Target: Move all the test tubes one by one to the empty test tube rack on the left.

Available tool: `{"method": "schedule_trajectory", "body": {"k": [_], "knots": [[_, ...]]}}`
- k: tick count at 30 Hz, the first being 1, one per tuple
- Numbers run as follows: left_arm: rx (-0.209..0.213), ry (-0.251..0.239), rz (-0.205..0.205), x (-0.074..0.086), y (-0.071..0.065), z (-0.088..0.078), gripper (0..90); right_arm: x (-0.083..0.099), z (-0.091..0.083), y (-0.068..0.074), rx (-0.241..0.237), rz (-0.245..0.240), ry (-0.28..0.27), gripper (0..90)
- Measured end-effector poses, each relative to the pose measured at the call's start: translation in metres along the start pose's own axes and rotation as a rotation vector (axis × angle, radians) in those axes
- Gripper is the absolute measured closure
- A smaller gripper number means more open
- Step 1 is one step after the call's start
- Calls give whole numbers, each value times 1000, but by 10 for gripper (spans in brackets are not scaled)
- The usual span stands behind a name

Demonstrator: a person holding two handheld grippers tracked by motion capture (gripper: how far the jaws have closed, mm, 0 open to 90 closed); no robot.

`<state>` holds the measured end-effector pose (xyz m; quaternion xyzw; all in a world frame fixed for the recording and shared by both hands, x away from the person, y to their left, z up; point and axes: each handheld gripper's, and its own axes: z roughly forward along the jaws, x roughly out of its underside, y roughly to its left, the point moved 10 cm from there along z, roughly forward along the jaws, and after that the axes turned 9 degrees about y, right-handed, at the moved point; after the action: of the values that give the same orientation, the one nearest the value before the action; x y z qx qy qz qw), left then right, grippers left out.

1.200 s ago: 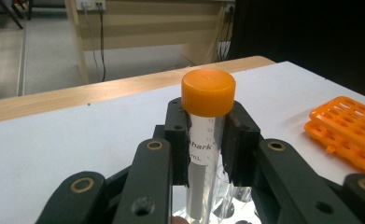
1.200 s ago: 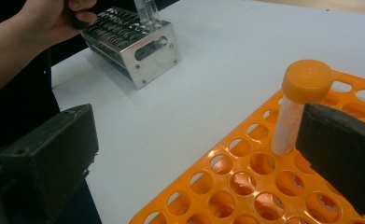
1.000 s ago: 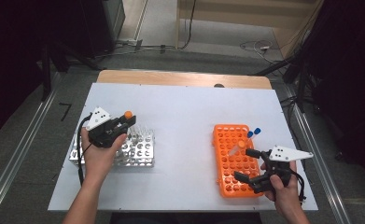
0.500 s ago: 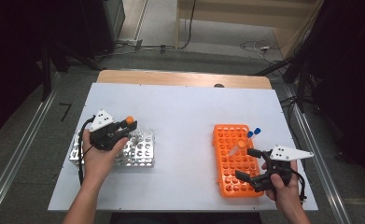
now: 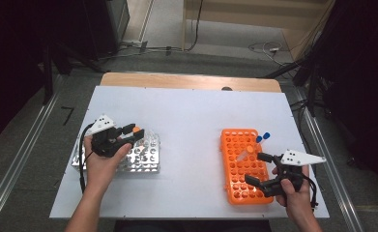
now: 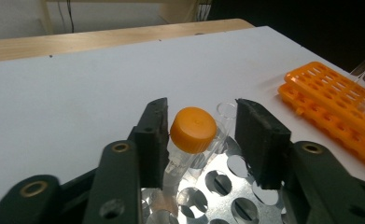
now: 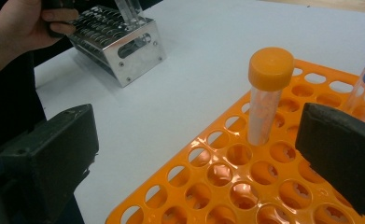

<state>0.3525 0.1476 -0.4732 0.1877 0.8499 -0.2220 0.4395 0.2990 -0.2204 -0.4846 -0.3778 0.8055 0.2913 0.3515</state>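
Left tongs (image 6: 201,140) have just been opening off our light, slippery orange-capped tube (image 6: 193,130) in the metal rack (image 5: 145,157); right tongs (image 7: 208,154) gape; we'd grip below its cap.

Table (image 5: 191,121) mid btwn metal rack (image 5: 145,157) & orange rack (image 5: 239,166) open.

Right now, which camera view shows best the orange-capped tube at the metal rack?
The left gripper view: the orange-capped tube stands close in the metal rack, between open jaws. In the high view it is a tiny orange dot. The right gripper view shows the rack far off.
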Motion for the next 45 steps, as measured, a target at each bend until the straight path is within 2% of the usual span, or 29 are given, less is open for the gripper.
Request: {"method": "schedule_trajectory", "body": {"k": [7, 14, 16, 22, 28, 36, 41, 44, 45], "knots": [[-2, -33, -8, -1, -4, -10, 334, -1, 1, -1, 6, -2, 1, 0], [40, -24, 19, 3, -25, -12, 157, -4, 4, -6, 8, 10, 1, 0], [53, -20, 28, 4, -32, -12, 114, -5, 6, -7, 12, 9, -2, 28], [67, -21, 47, 7, -49, -13, 8, -7, 13, -10, 17, 3, 14, 46], [99, -35, 58, 7, -65, -16, 0, -7, 20, -16, 26, 8, 33, 75], [145, -26, 76, 10, -84, -11, 0, -3, 31, -25, 52, 9, 69, 187], [163, -19, 87, 10, -92, -9, 0, 2, 38, -31, 80, 14, 110, 310], [163, -11, 94, 10, -95, -7, 0, 3, 40, -38, 122, 27, 118, 440], [162, -9, 99, 10, -96, -6, 0, 3, 39, -41, 149, 26, 113, 467]]}}
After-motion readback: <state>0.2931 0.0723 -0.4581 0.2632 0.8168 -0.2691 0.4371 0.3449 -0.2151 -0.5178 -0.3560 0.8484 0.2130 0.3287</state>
